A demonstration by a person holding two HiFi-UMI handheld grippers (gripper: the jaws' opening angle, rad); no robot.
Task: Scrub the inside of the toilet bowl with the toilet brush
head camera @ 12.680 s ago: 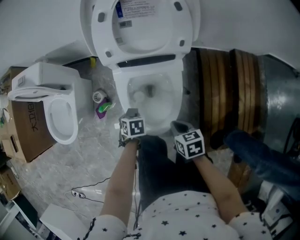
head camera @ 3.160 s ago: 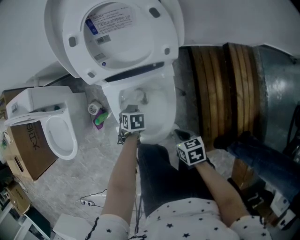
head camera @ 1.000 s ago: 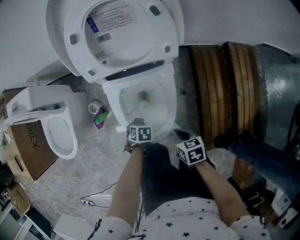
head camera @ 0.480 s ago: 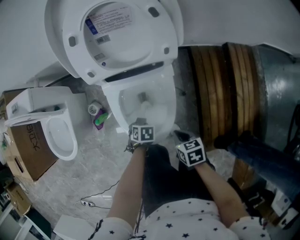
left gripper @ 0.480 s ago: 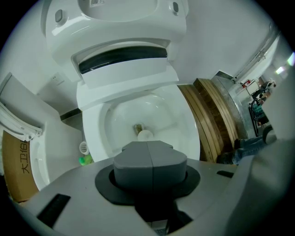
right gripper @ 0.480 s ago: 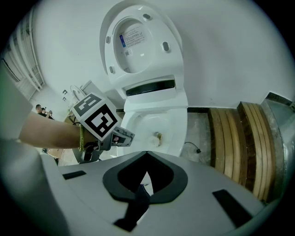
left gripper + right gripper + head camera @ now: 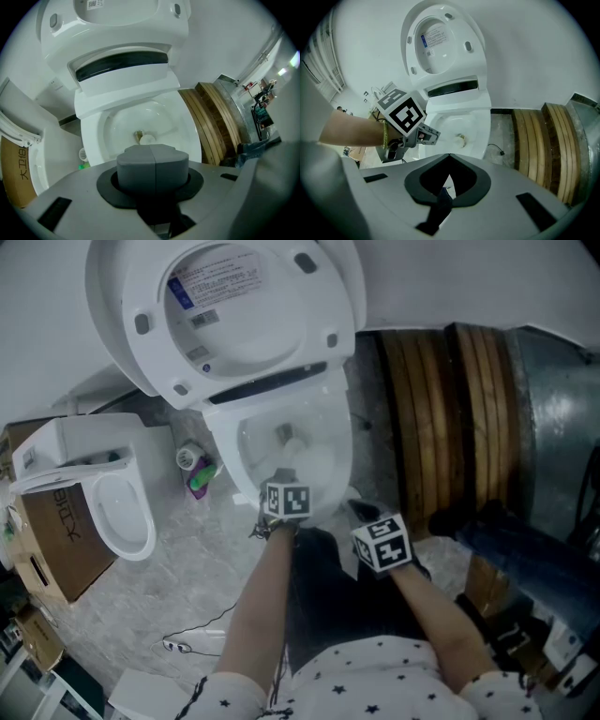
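Note:
The white toilet bowl [image 7: 343,457] stands with its seat and lid [image 7: 234,315] raised. My left gripper [image 7: 285,486] hangs over the bowl's front rim, jaws shut, pads pressed together [image 7: 155,161]. The brush's small white head [image 7: 147,139] sits deep in the bowl by the drain, in line with those jaws. Its handle is hidden behind the pads. The head also shows in the head view [image 7: 298,442] and the right gripper view [image 7: 461,138]. My right gripper [image 7: 359,512] idles right of the bowl's front. Its jaws [image 7: 447,180] are in shadow, and their state is unclear.
A second toilet [image 7: 103,484] sits on a cardboard box at the left. A green and purple item beside a white round holder [image 7: 199,472] lies between the two toilets. Stacked wooden rings [image 7: 450,418] and a metal duct [image 7: 553,427] crowd the right. A cable [image 7: 187,643] trails on the floor.
My left gripper has moved from the bowl's left rim to its front rim, then edged slightly forward over the last second. The right gripper has stayed put.

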